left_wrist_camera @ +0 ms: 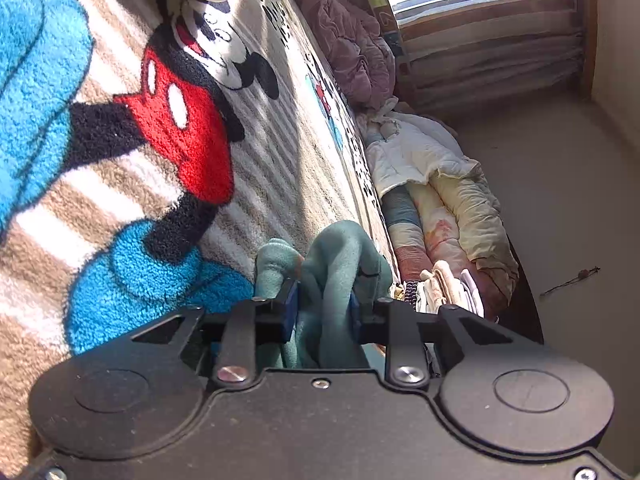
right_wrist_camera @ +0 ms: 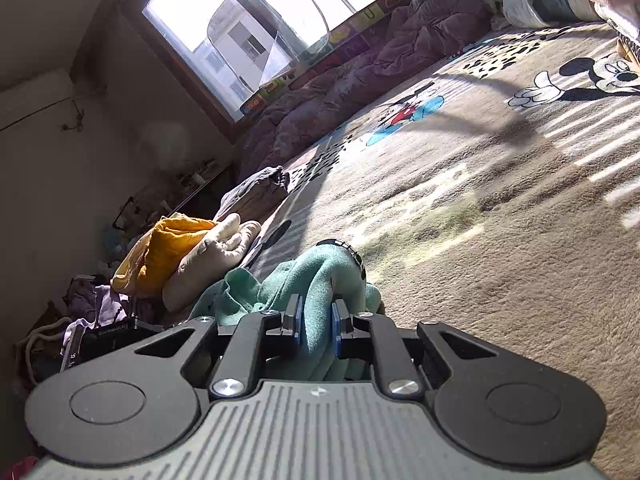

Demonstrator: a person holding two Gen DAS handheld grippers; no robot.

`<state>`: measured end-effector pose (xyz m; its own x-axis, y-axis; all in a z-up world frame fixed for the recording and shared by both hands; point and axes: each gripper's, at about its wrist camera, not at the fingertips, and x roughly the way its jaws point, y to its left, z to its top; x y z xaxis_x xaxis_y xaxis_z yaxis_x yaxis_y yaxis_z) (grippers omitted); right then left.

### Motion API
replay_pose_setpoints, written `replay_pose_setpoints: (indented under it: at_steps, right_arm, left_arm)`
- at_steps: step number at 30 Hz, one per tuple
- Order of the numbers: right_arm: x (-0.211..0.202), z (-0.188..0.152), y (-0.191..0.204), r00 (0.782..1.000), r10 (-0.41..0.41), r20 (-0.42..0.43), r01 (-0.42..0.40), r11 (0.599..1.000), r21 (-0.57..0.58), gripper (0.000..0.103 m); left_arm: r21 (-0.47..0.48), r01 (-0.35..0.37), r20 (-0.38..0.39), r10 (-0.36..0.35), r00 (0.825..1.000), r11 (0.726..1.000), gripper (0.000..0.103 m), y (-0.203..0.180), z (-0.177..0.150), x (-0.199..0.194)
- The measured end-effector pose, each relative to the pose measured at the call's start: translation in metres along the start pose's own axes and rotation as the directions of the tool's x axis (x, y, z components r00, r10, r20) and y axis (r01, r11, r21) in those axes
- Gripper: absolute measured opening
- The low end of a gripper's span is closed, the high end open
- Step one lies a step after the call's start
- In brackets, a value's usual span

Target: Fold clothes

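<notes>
Currently, both tongs are gripping the same cloth.
Left tongs (left_wrist_camera: 322, 312): closed down on a bunched fold of the teal fleece garment (left_wrist_camera: 340, 256); blue pads pressed into the fabric on both sides.
Right tongs (right_wrist_camera: 316, 326): likewise clamped on the teal fleece garment (right_wrist_camera: 320, 280), with a thick wad between the pads.
Garment location: held just over the Mickey Mouse blanket (left_wrist_camera: 180, 128) on the bed, bunched rather than flat; a dark patterned band (right_wrist_camera: 354, 254) shows at its far edge in the right view.
Bed edge, right view: orange cloth (right_wrist_camera: 172, 246) and beige cloth (right_wrist_camera: 216, 252) heaped together, grey garment (right_wrist_camera: 256, 188) beyond them.
Far side: purple quilt (right_wrist_camera: 360, 80) under the window (right_wrist_camera: 260, 20).
Left view: rolled bedding (left_wrist_camera: 440, 200) stacked by the wall.
</notes>
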<state>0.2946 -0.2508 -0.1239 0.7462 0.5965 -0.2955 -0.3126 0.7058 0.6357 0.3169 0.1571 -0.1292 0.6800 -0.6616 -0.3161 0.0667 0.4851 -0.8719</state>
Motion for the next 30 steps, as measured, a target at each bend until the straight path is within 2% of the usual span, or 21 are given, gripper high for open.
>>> replay_pose_setpoints:
  at_steps: [1, 2, 3, 5, 8, 10, 11, 12, 14, 17, 18, 21, 24, 28, 30]
  right_arm:
    - [-0.003, 0.0, 0.003, 1.0, -0.004, 0.01, 0.004, 1.0, -0.018, 0.018]
    - [-0.007, 0.001, 0.009, 0.999, -0.018, 0.032, 0.019, 0.999, -0.05, 0.021]
    - [-0.012, 0.002, 0.017, 0.998, -0.034, 0.06, 0.04, 0.994, -0.102, 0.02]
    - [-0.023, 0.004, 0.034, 0.991, -0.061, 0.121, 0.085, 0.974, -0.209, 0.021]
    - [-0.025, 0.007, 0.063, 0.988, -0.028, 0.15, 0.09, 0.899, -0.428, 0.023]
    - [-0.015, 0.0, 0.075, 0.993, -0.028, 0.118, 0.088, 0.838, -0.539, 0.031]
    - [-0.008, -0.003, 0.077, 0.994, -0.037, 0.099, 0.087, 0.819, -0.567, 0.033]
    - [-0.001, -0.006, 0.078, 0.996, -0.048, 0.079, 0.085, 0.803, -0.59, 0.033]
    - [0.009, -0.007, 0.077, 0.995, -0.082, 0.048, 0.095, 0.8, -0.592, 0.039]
    - [0.024, -0.01, 0.066, 0.99, -0.143, -0.02, 0.105, 0.811, -0.576, 0.041]
    - [0.024, -0.015, 0.066, 0.989, -0.143, -0.026, 0.103, 0.816, -0.569, 0.041]
    - [0.025, -0.013, 0.064, 0.989, -0.141, -0.053, 0.089, 0.828, -0.553, 0.042]
    - [0.024, -0.015, 0.06, 0.989, -0.136, -0.059, 0.084, 0.841, -0.534, 0.042]
    - [0.0, -0.012, 0.065, 0.995, -0.096, 0.003, 0.083, 0.844, -0.529, 0.042]
    - [-0.018, -0.009, 0.07, 0.995, -0.077, 0.057, 0.096, 0.836, -0.541, 0.042]
  left_arm:
    - [0.078, -0.039, 0.034, 0.036, 0.999, 0.996, 0.051, -0.013, 0.001, -0.007]
    - [0.187, -0.085, 0.087, 0.069, 0.994, 0.979, 0.053, -0.029, 0.0, -0.016]
    - [0.288, -0.109, 0.131, 0.073, 0.989, 0.951, 0.053, -0.043, -0.003, -0.023]
    - [0.45, -0.14, 0.192, 0.057, 0.98, 0.882, 0.053, -0.068, -0.011, -0.032]
    - [0.648, -0.111, 0.173, -0.004, 0.985, 0.754, 0.053, -0.095, -0.03, -0.02]
    - [0.702, -0.134, 0.144, 0.045, 0.989, 0.699, 0.053, -0.097, -0.039, 0.0]
    - [0.716, -0.143, 0.128, 0.072, 0.989, 0.684, 0.053, -0.092, -0.042, 0.011]
    - [0.712, -0.153, 0.108, 0.108, 0.988, 0.685, 0.053, -0.086, -0.041, 0.021]
    - [0.685, -0.169, 0.051, 0.185, 0.981, 0.708, 0.053, -0.072, -0.036, 0.039]
    - [0.664, -0.133, -0.006, 0.183, 0.983, 0.736, 0.053, -0.068, -0.034, 0.041]
    - [0.671, -0.132, -0.012, 0.189, 0.982, 0.729, 0.053, -0.069, -0.036, 0.042]
    - [0.713, -0.153, -0.006, 0.224, 0.975, 0.684, 0.054, -0.069, -0.045, 0.047]
    - [0.717, -0.158, 0.003, 0.223, 0.975, 0.679, 0.054, -0.071, -0.046, 0.045]
    - [0.716, -0.146, 0.05, 0.158, 0.986, 0.682, 0.054, -0.087, -0.046, 0.018]
    - [0.739, -0.147, 0.073, 0.138, 0.988, 0.657, 0.054, -0.098, -0.052, 0.001]
